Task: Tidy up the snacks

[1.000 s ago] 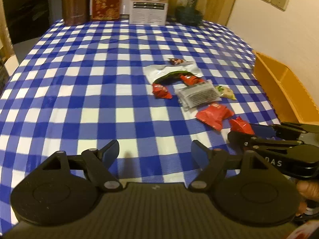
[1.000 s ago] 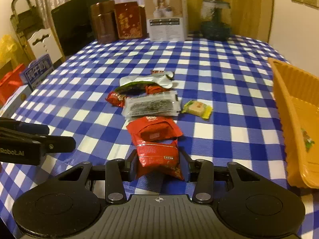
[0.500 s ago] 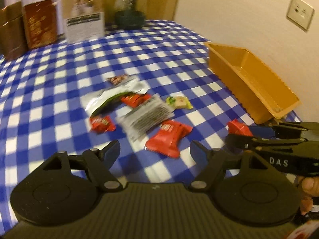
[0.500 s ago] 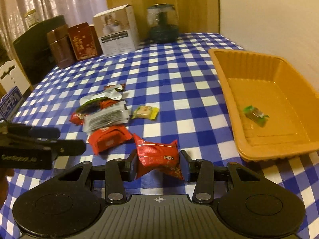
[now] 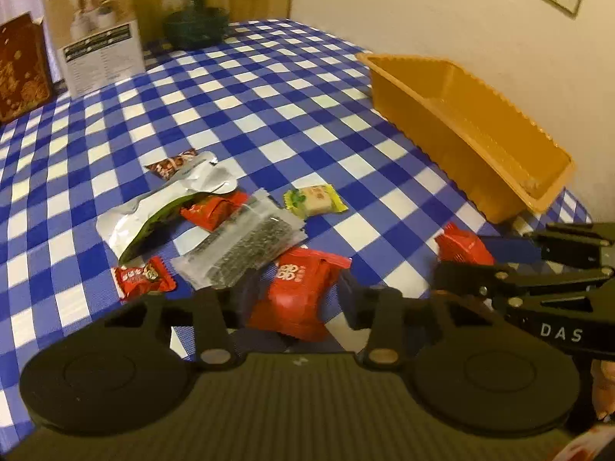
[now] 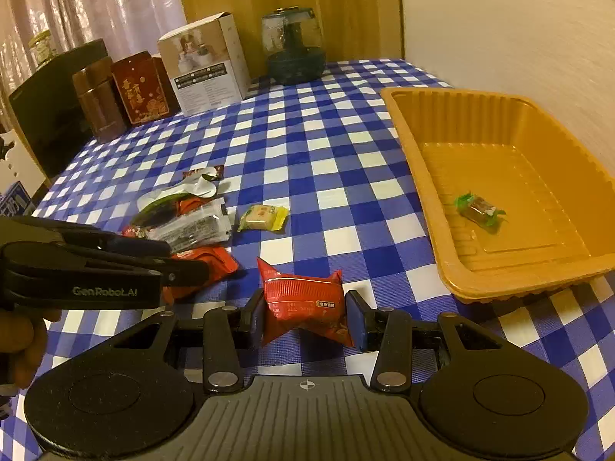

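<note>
Left gripper (image 5: 298,303): jaws just closing, now narrow around the larger red packet (image 5: 300,296), which lies on the checked bench (image 5: 269,115) at the near edge of the snack pile. Check both pads bite before lifting; avoid dragging the seaweed sachet (image 5: 242,246) lying against it. Right gripper (image 6: 307,317): clamped on a smaller red packet (image 6: 303,299), short of the orange tray (image 6: 423,123) with one green candy (image 6: 478,209) inside. Mind a clash, both tools close together.
</note>
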Tool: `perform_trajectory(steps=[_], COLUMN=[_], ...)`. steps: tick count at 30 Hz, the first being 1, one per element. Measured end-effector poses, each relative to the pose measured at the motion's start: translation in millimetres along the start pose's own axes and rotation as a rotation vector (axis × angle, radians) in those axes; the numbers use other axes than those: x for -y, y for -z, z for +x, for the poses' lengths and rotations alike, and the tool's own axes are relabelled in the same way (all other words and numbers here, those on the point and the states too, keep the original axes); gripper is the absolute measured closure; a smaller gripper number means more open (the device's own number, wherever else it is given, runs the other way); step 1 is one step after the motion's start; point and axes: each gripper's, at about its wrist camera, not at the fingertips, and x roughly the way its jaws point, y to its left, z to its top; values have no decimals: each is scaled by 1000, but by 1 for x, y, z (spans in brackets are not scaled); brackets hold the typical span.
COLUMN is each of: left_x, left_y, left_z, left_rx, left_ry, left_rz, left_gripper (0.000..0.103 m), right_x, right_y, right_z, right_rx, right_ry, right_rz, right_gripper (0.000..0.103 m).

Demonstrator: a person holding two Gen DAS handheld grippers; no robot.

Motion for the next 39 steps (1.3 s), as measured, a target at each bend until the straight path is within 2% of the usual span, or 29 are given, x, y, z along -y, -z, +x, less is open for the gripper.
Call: perform_trajectory(steps=[5,11,19,26,33,39], left_x=[4,10,22,34,34,37], left_y=[2,9,31,52,52,48], left_z=[7,-4,-33,-36,-32,-51], left_rx=[-34,-29,-16,-62,-77,-31], left_ry=[0,-21,-65,-81,-87,-96], left_rz=[15,-26,-127,-125,-137,-180], left_gripper=[64,76,77,78,77,80], right_x=[0,-1,-1,-3,-1,5], right_y=[0,1,1,6,7,5], right_z=[0,-2,-15,-29,-35,-45], right_rx=[-1,6,14,16,14,23], right_ry=[-2,-6,-11,-23,-25,-17], right_rz=[4,10,26,24,29,36], right_gripper=[60,60,60,60,60,60])
